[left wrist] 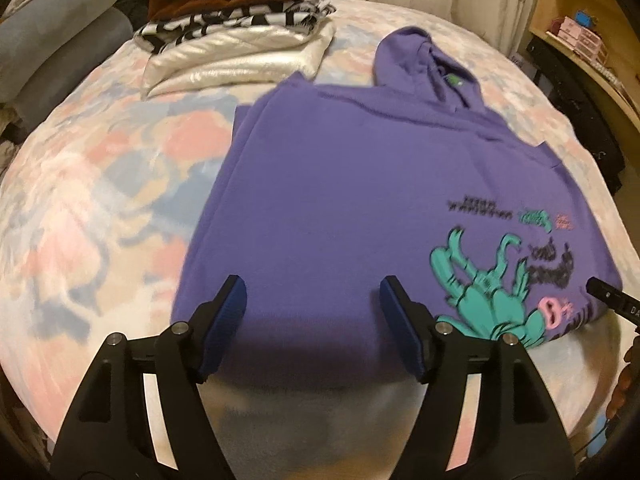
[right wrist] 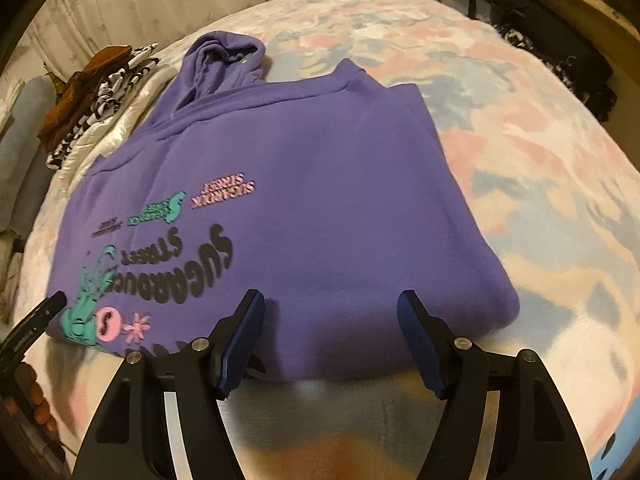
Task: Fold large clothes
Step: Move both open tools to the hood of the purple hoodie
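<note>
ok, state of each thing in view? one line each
purple hoodie: lies flat on the bed, sleeves folded in, hood out flat, print up
left gripper: open, over the hoodie's near hem, holding nothing
right gripper: open, over the near hem, holding nothing
clothes stack: folded, piled at the bed's far side

The hoodie (left wrist: pixel 320 184) is purple, printed with a teal cartoon figure (left wrist: pixel 476 300), black lettering (right wrist: pixel 176 256) and small pink lettering (right wrist: pixel 223 192). The bedspread (left wrist: pixel 100 200) is a blotchy pastel pattern of pink, blue and cream. The stack (left wrist: pixel 240 20) shows rust brown on top, a black-and-white pattern below, then shiny cream. The hand-held gripper (left wrist: pixel 312 300) is black with blue pads (left wrist: pixel 228 320).
</note>
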Available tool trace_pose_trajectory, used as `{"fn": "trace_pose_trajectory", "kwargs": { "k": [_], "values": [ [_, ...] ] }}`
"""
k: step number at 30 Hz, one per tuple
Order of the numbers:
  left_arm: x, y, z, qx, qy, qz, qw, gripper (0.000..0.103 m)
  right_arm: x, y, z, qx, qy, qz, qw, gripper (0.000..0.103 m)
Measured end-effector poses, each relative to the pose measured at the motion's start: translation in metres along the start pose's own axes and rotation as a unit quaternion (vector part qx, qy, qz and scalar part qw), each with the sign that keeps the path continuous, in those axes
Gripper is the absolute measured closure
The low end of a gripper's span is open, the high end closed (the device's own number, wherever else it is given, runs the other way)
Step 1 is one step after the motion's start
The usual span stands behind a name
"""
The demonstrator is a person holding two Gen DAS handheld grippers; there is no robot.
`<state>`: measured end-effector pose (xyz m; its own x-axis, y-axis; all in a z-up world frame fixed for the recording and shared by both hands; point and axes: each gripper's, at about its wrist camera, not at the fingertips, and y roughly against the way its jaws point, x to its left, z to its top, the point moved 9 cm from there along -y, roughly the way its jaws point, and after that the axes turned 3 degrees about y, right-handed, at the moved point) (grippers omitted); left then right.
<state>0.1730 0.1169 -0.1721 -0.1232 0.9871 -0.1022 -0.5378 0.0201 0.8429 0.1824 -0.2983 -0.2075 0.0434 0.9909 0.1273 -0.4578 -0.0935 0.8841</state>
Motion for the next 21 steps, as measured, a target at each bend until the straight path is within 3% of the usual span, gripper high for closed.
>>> {"fn": "trace_pose_trajectory", "kwargs": {
  "k": [4, 9, 14, 21],
  "values": [
    [-0.004, 0.005, 0.027, -0.010, -0.027, -0.002, 0.9996, 0.036, 0.007, 0.004, 0.018, 0.012, 0.006, 0.030, 0.999, 0.033],
    [-0.020, 0.009, 0.077, -0.030, -0.081, 0.006, 0.9962, 0.036, 0.021, 0.016, 0.064, -0.007, 0.052, 0.019, 0.998, 0.034],
    [-0.049, 0.005, 0.133, -0.033, -0.129, -0.003, 0.9911, 0.036, 0.034, 0.039, 0.140, -0.048, 0.107, -0.005, 0.993, 0.034],
    [-0.088, -0.016, 0.227, -0.031, -0.140, -0.029, 0.9892, 0.036, 0.058, 0.062, 0.262, -0.110, 0.148, -0.031, 0.982, 0.034]
  ]
}}
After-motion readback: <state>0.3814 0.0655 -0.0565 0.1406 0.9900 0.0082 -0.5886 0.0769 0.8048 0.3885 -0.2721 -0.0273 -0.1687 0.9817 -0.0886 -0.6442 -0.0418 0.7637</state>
